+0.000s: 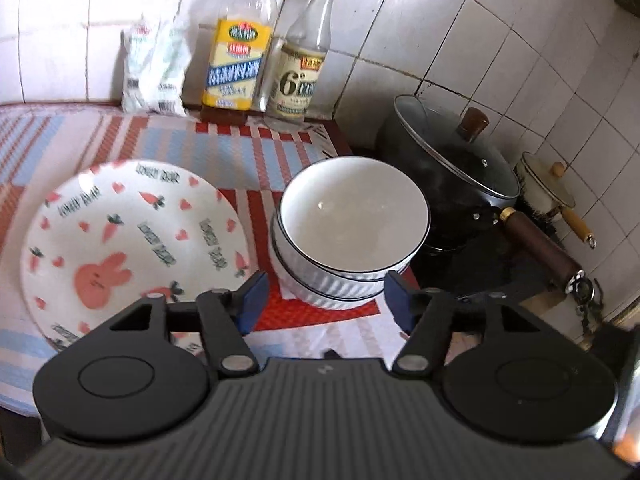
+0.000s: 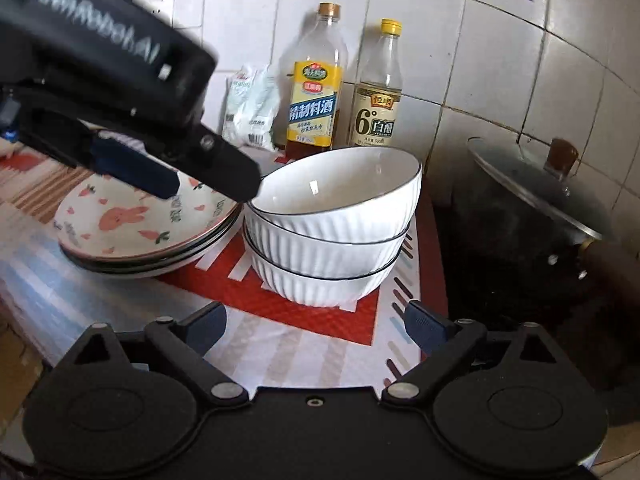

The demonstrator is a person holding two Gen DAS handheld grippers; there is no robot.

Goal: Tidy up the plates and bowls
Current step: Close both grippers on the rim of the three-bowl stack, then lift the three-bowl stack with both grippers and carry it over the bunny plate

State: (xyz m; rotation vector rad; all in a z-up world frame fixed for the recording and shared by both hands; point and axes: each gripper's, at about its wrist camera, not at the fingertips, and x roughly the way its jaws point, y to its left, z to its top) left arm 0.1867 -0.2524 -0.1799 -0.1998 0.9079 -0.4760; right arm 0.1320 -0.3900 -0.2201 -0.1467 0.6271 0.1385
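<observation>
On the table (image 2: 304, 344) with its striped cloth, a stack of rabbit-print plates (image 2: 132, 236) sits just left of three nested white ribbed bowls (image 2: 332, 236). Both the left claw (image 1: 324, 300) and the right claw (image 2: 316, 324) gape open, gripping nothing, near the bowls.

Pretty clearly a home kitchen, a lived-in one. White tiled wall (image 2: 500, 80) with dark grout fills the top of both views. At upper centre stand a cooking wine bottle (image 2: 314, 80) and a white vinegar bottle (image 2: 378, 88). At right, a black pot (image 1: 452, 184) with a glass lid sits on a dark stove, a small enamel pot (image 1: 546, 188) behind it. A striped mat (image 1: 168, 148) covers the counter, with stacked bowls (image 2: 332, 224) on it.
</observation>
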